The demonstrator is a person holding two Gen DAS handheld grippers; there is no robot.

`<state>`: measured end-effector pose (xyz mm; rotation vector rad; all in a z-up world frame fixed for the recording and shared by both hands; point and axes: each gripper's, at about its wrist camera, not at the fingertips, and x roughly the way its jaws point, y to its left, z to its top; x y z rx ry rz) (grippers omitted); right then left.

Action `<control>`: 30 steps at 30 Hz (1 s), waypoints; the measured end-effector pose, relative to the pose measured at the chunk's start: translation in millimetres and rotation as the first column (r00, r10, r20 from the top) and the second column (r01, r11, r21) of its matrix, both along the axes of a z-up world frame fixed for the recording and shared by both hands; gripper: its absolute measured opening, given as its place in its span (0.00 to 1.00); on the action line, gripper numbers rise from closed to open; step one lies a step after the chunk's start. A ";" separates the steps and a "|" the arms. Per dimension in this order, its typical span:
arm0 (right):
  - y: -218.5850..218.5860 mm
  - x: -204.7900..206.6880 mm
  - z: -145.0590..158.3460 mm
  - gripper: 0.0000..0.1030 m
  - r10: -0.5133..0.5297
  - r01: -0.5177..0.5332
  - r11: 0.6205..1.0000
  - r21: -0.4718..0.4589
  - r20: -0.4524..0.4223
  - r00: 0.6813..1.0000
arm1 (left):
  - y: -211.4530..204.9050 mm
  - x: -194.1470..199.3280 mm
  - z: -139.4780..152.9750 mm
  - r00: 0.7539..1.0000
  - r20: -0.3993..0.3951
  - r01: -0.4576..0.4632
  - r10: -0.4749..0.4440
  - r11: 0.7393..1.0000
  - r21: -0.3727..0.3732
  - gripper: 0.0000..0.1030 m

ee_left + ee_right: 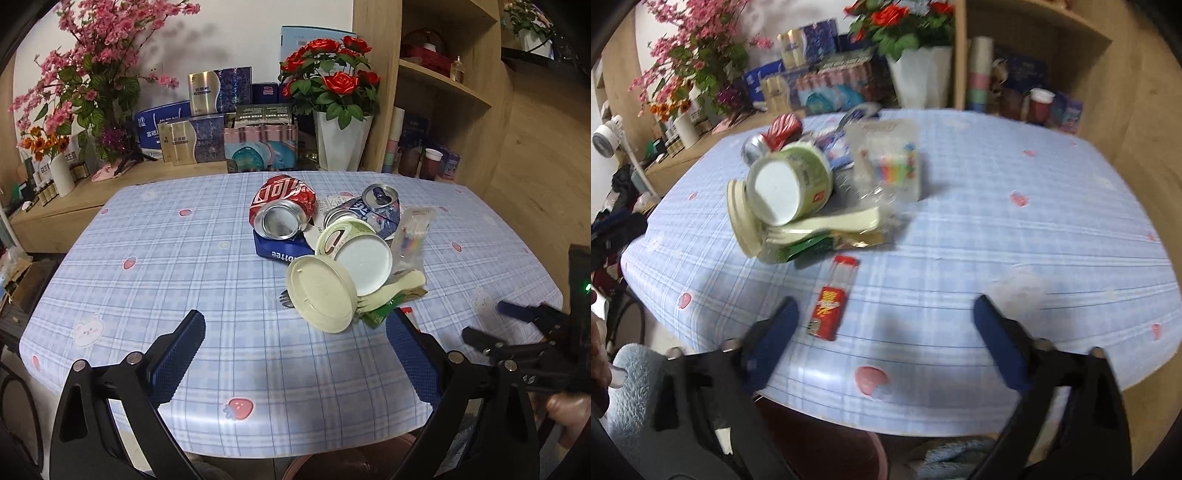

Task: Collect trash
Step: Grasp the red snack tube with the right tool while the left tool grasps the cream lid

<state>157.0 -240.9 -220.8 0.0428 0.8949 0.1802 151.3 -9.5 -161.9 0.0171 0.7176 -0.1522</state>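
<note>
A: Hovering at the near edge of the table [155,236], the left gripper [295,334] has its jaws spread wide with nothing between them. The right gripper [884,315] is the same, jaws apart and empty over the cloth.

B: What lies closest to the lid?

A: Take the lid [320,293] as the mark. It stands tilted on its rim, the nearest piece of the heap in the left view. A red packet [829,308] lies flat on the cloth on the near right of it, apart from the heap, just beside the right gripper's left finger [772,339].

B: And touching the lid?

A: The cup [356,251] lies on its side right behind it, bottom facing the cameras. A fork [388,290] and a green wrapper [380,314] poke out under the two, to the lid's right.

B: Further back?

A: A clear bag [412,236] with coloured bits stands right of the cup. Behind the lid, a crushed red can [282,208] rests on a blue pack [279,247], and a blue can [375,206] lies beside it, behind the cup.
</note>
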 end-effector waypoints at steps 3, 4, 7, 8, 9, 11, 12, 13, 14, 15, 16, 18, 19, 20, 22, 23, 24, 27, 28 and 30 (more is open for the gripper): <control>14.7 11.7 -15.9 0.71 0.039 -0.039 0.999 0.007 -0.042 0.998 | 3.1 9.2 -4.6 1.000 -0.020 -0.010 0.009 1.000 -0.019 0.85; 20.7 15.0 -19.9 0.65 0.053 -0.052 0.999 0.009 -0.048 0.997 | 4.6 12.2 -6.1 1.000 -0.027 -0.012 0.011 1.000 -0.026 0.83; 39.0 26.1 -31.8 0.54 0.089 -0.090 0.996 -0.019 -0.065 0.994 | 7.1 19.6 -11.0 0.999 -0.045 -0.014 0.012 0.999 -0.044 0.79; 44.6 31.0 -35.8 0.50 0.095 -0.097 0.995 -0.023 -0.073 0.993 | 6.6 20.7 -11.7 0.999 -0.050 -0.013 0.010 0.999 -0.048 0.77; 48.2 34.3 -38.3 0.49 0.095 -0.097 0.995 -0.027 -0.074 0.993 | 6.3 22.0 -12.9 0.998 -0.055 -0.011 0.008 0.999 -0.053 0.76; 53.3 40.5 -42.8 0.48 0.087 -0.091 0.995 -0.038 -0.079 0.993 | 4.7 24.3 -15.5 0.998 -0.061 -0.005 0.002 0.998 -0.059 0.74; 55.2 43.8 -45.1 0.47 0.083 -0.086 0.995 -0.042 -0.084 0.993 | 3.4 24.9 -16.3 0.998 -0.064 -0.003 -0.001 0.998 -0.059 0.74; 56.6 46.0 -46.6 0.47 0.081 -0.085 0.995 -0.043 -0.088 0.993 | 1.5 26.6 -17.4 0.998 -0.067 0.002 -0.006 0.998 -0.060 0.73; 58.3 48.3 -47.9 0.47 0.078 -0.082 0.995 -0.048 -0.088 0.993 | -0.3 27.2 -18.1 0.998 -0.068 0.005 -0.009 0.998 -0.061 0.72; 59.8 49.0 -47.7 0.47 0.079 -0.084 0.995 -0.055 -0.082 0.994 | -2.1 28.3 -18.6 0.997 -0.070 0.010 -0.014 0.998 -0.063 0.72; 61.9 50.1 -48.0 0.46 0.082 -0.087 0.994 -0.067 -0.079 0.994 | -5.0 30.0 -19.8 0.997 -0.073 0.017 -0.022 0.998 -0.066 0.71; 63.5 52.5 -48.2 0.42 0.085 -0.091 0.992 -0.084 -0.074 0.994 | -10.4 33.9 -21.6 0.996 -0.078 0.029 -0.035 0.997 -0.072 0.70; 64.0 52.6 -48.6 0.36 0.087 -0.093 0.992 -0.090 -0.069 0.994 | -12.7 35.4 -22.7 0.996 -0.081 0.033 -0.039 0.997 -0.074 0.68; 62.1 52.0 -48.8 0.32 0.089 -0.095 0.992 -0.087 -0.068 0.994 | -15.3 37.9 -24.3 0.995 -0.085 0.037 -0.044 0.996 -0.079 0.67; 59.4 51.6 -49.0 0.29 0.088 -0.093 0.993 -0.076 -0.067 0.994 | -18.6 43.4 -27.8 0.993 -0.102 0.041 -0.051 0.994 -0.097 0.61; 56.0 49.8 -49.3 0.28 0.088 -0.092 0.993 -0.070 -0.066 0.994 | -19.6 47.4 -29.9 0.992 -0.114 0.041 -0.054 0.993 -0.111 0.60; 53.0 48.1 -49.6 0.27 0.088 -0.092 0.994 -0.064 -0.065 0.994 | -19.8 50.1 -31.4 0.991 -0.122 0.040 -0.055 0.992 -0.120 0.56; 45.2 43.5 -50.7 0.26 0.089 -0.092 0.995 -0.048 -0.062 0.994 | -21.9 61.3 -37.4 0.987 -0.153 0.030 -0.053 0.988 -0.153 0.48; 43.5 40.1 -51.4 0.26 0.088 -0.091 0.995 -0.044 -0.060 0.994 | -22.9 65.7 -39.1 0.985 -0.165 0.025 -0.053 0.986 -0.166 0.47; 41.3 37.1 -51.7 0.26 0.089 -0.091 0.995 -0.040 -0.057 0.994 | -25.1 72.0 -41.7 0.983 -0.179 0.016 -0.050 0.983 -0.184 0.44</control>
